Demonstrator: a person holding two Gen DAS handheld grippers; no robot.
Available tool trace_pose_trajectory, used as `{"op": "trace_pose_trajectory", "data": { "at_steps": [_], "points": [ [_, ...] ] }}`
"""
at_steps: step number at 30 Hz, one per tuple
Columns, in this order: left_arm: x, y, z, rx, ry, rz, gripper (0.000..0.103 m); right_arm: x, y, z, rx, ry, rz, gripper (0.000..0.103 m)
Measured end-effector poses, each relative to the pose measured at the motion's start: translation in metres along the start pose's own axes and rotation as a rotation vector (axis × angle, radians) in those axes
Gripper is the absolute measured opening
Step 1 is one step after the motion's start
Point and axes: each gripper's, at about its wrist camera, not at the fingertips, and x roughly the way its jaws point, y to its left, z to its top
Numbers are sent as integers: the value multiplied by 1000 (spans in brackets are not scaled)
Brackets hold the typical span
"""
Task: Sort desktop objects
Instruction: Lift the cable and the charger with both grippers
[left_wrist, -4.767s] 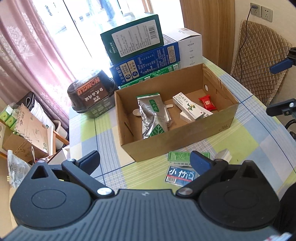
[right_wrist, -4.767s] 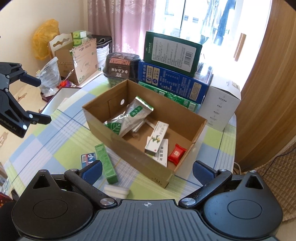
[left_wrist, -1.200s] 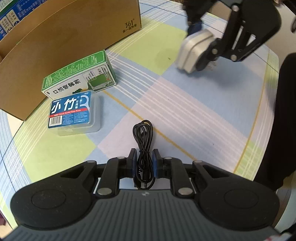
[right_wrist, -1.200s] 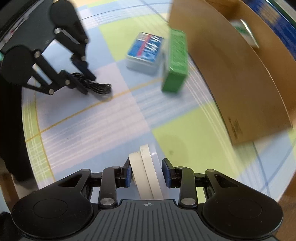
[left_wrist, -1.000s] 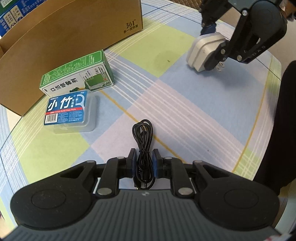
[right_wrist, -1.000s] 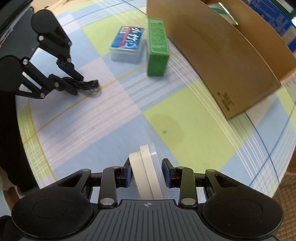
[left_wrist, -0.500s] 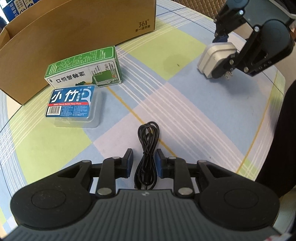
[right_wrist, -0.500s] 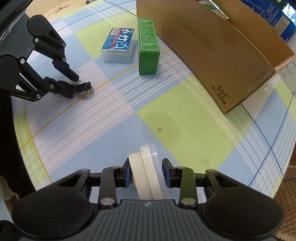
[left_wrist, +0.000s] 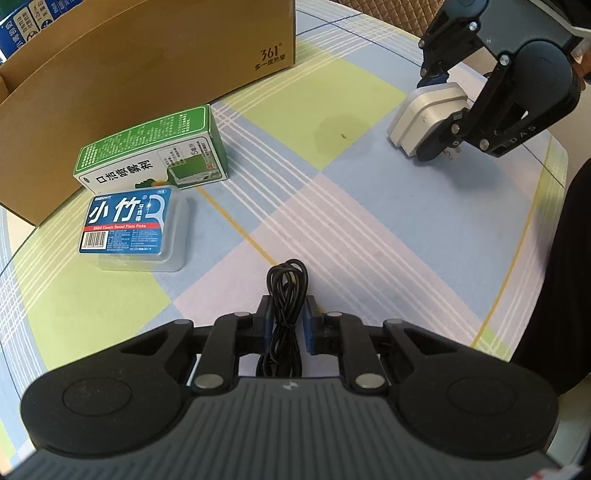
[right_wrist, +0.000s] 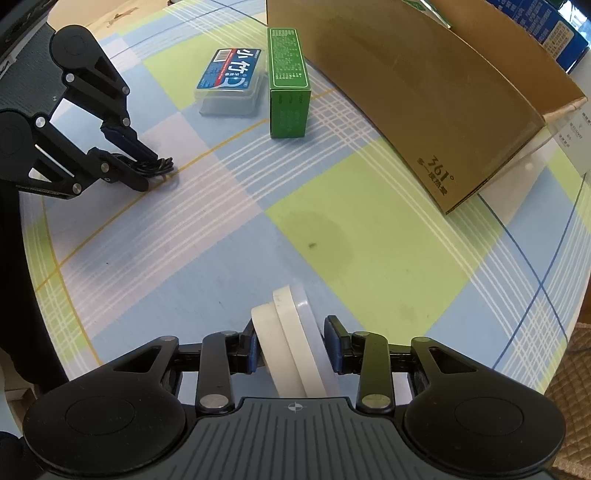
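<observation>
**Counter (left_wrist: 369, 229), checked cloth, items left to right in the left wrist view**

1. Cardboard carton (left_wrist: 147, 74). Open-topped and standing along the far edge. I judge it to be where sorted things go.
2. Green box (left_wrist: 147, 155). Lies on a long side just in front of the carton wall, with its long axis roughly parallel to that wall. It has not been picked up yet.
3. Floss-pick case (left_wrist: 136, 229). Lies flat with the label up, close against the green box on the near side. It is also waiting.
4. Black cable (left_wrist: 286, 295). A coiled bundle clamped between my left fingers (left_wrist: 266, 325), which have just been closing on it; the pads now press its strands from both sides. Gripping across the narrow waist keeps the loops together. The long axis runs straight ahead along the fingers, with the looped end leading and pointing at the open middle of the counter. I cannot tell whether the loop touches the cloth or hangs just above it.
5. White power adapter (left_wrist: 424, 114). Pinched by its two broad faces in my right fingers (right_wrist: 253, 350), which are shut on it and tilted steeply down. It stands on edge, well apart from the cable and near the carton's corner. In the right wrist view its long axis follows the fingers forward. Its metal prongs show at the lower side, toward the counter. The flat faces give the pads the surest hold.
</observation>
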Motion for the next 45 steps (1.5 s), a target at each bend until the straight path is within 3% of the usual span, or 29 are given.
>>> {"op": "trace_pose_trajectory", "data": {
  "at_steps": [10,13,30,45],
  "points": [
    [-16,-2,3,11,0,13,12,-15,-3,-1,32,-31,-37,31],
    [-24,-2,4,10,-5,21,6,-24,-2,0,41,-42,-49,31],
    [-43,-8,3,-11,-24,26,6,-50,8,-1,63,-80,-56,31],
    [-80,-9,16,-31,-42,79,6,-85,20,5,61,-131,-80,31]
  ]
}}
